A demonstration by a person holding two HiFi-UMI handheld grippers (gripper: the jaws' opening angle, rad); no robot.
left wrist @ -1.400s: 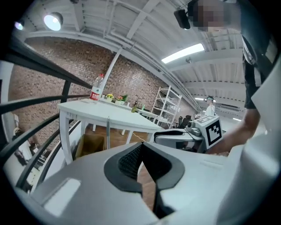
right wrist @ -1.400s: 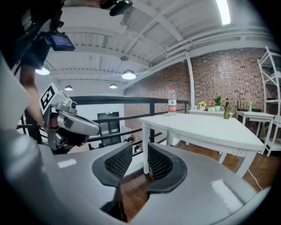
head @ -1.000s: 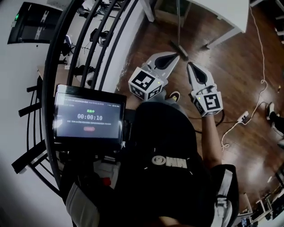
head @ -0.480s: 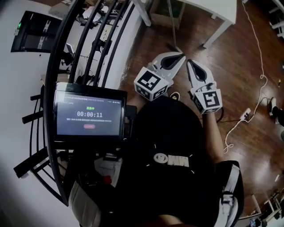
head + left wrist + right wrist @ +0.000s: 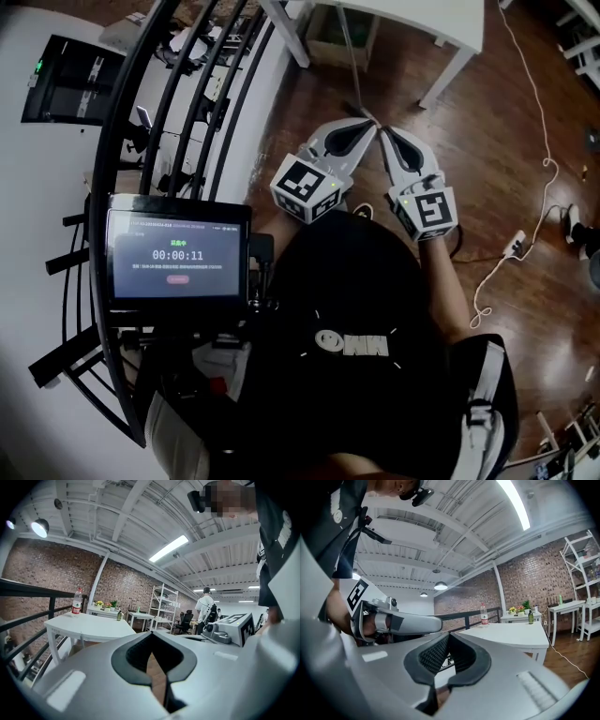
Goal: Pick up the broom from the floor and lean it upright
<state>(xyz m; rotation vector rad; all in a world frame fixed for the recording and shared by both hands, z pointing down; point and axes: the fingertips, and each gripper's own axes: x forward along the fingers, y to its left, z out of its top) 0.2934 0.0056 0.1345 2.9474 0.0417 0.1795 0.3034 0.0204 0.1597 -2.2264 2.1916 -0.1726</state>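
Note:
In the head view the broom (image 5: 349, 58) stands nearly upright: its thin grey handle leans against the white table (image 5: 441, 21) and its dark head (image 5: 362, 109) rests on the wooden floor. My left gripper (image 5: 371, 127) and right gripper (image 5: 385, 132) hover side by side just short of the broom head, pointing at it. Their tips almost meet. Both are shut, with nothing between the jaws. In the left gripper view the left gripper (image 5: 152, 633) has its jaws closed together, and the right gripper (image 5: 449, 633) is the same in its own view.
A black curved railing (image 5: 187, 103) runs along the left. A timer screen (image 5: 178, 258) sits at my chest. A white cable and power strip (image 5: 514, 246) lie on the floor to the right. A water bottle (image 5: 76, 603) stands on the table, with shelves (image 5: 161, 606) and a person (image 5: 205, 606) beyond.
The left gripper has drifted a little toward the right one, so their tips now sit closer together. Both stay shut and empty. The broom keeps leaning against the table.

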